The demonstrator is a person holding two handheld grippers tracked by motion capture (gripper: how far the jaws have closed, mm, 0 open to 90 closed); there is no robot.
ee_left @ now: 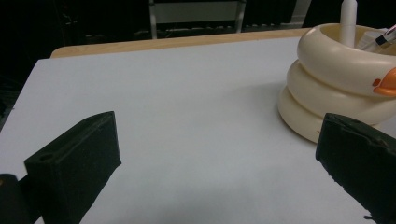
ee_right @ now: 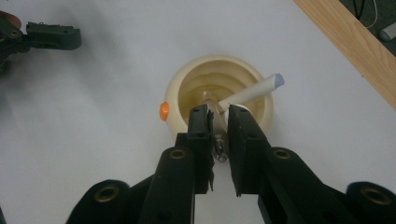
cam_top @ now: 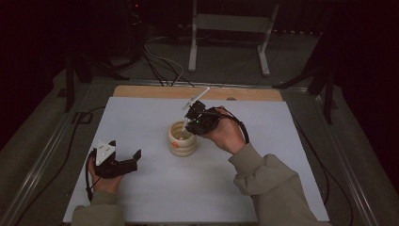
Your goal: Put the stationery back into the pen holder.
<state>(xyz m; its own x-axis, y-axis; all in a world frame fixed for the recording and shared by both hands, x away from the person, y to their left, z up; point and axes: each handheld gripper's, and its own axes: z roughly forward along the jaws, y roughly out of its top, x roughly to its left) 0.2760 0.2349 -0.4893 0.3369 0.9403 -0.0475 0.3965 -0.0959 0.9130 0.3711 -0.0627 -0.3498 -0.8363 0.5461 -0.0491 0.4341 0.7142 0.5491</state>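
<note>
Pens stand in a cream ringed holder (cam_top: 182, 139) at mid-table in the high view, where the right gripper (cam_top: 192, 115) tilts over its mouth and the left gripper (cam_top: 134, 159) rests well apart on the white table (cam_top: 141, 197). Left gripper view: black jaws wide apart, nothing between them, holder (ee_left: 336, 88) ahead. Right gripper view: jaws clamped on a slim pen (ee_right: 215, 122) over the holder (ee_right: 187, 84); a white pen (ee_right: 254, 89) leans on the rim.
</note>
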